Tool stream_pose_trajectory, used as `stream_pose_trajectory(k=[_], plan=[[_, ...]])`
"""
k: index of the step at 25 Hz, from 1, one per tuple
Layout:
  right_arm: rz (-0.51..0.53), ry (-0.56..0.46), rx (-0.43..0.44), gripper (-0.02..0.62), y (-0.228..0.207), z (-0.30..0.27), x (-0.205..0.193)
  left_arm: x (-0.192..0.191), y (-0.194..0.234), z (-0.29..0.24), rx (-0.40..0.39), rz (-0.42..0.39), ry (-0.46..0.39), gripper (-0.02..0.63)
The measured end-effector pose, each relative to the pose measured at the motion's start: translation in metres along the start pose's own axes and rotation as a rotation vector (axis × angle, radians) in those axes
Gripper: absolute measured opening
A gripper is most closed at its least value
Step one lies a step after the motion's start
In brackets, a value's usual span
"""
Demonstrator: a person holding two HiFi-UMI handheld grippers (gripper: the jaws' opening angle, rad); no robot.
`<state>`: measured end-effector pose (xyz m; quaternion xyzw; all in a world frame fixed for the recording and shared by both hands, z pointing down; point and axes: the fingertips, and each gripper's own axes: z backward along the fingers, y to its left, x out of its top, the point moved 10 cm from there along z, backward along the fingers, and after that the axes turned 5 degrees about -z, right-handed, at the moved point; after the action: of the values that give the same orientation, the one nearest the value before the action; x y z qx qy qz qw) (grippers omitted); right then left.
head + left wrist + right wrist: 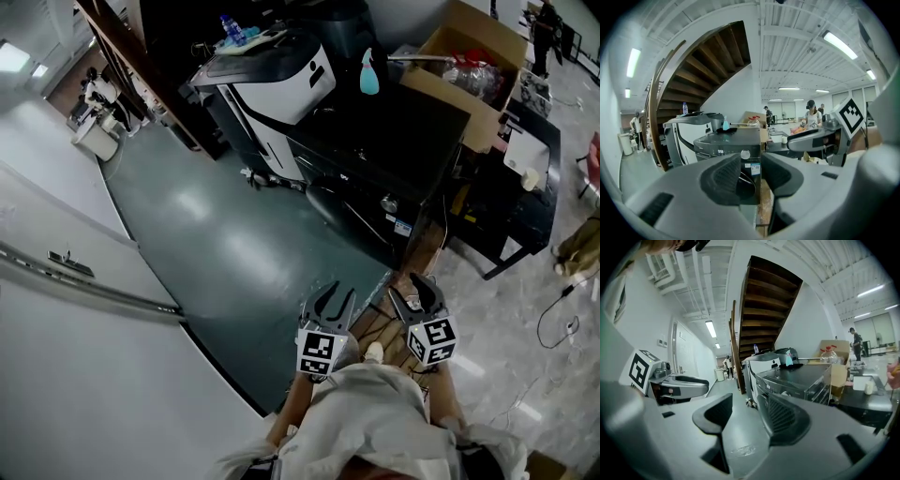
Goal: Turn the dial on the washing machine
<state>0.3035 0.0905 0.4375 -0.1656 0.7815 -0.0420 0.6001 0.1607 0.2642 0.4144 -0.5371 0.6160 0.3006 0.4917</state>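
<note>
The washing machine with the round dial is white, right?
No. The washing machine with the round dial is black, as the left gripper view shows; the white thing beside it is a different machine.

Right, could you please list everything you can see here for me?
washing machine: one, black, centre
dial: one, silver, on its front
spray bottle: one, teal, on its top
white machine: one, white and black, left of it
water bottle: one, blue, atop white machine
cardboard box: one, brown, right
staircase: one, brown, behind
left gripper: grey, jaws apart, empty
right gripper: grey, jaws apart, empty
</note>
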Motion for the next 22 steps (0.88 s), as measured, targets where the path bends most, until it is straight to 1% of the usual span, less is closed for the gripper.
stream_pose_trajectory(k=[6, 11, 16, 22], plan=[[-0.002, 0.009, 0.028, 0.235, -0.003, -0.009, 0.002, 0.007, 0.003, -0.004, 0.022, -0.001, -0.004, 0.143], [0.002, 0.013, 0.032, 0.235, -0.006, -0.02, 0.007, 0.01, 0.013, -0.014, 0.02, -0.009, -0.009, 0.143], [-0.007, 0.015, -0.003, 0.232, -0.013, -0.033, 0.013, 0.015, 0.031, -0.033, -0.001, -0.013, -0.022, 0.143], [-0.022, 0.031, -0.071, 0.227, -0.018, -0.068, 0.022, 0.015, 0.068, -0.064, -0.057, -0.025, -0.028, 0.143]])
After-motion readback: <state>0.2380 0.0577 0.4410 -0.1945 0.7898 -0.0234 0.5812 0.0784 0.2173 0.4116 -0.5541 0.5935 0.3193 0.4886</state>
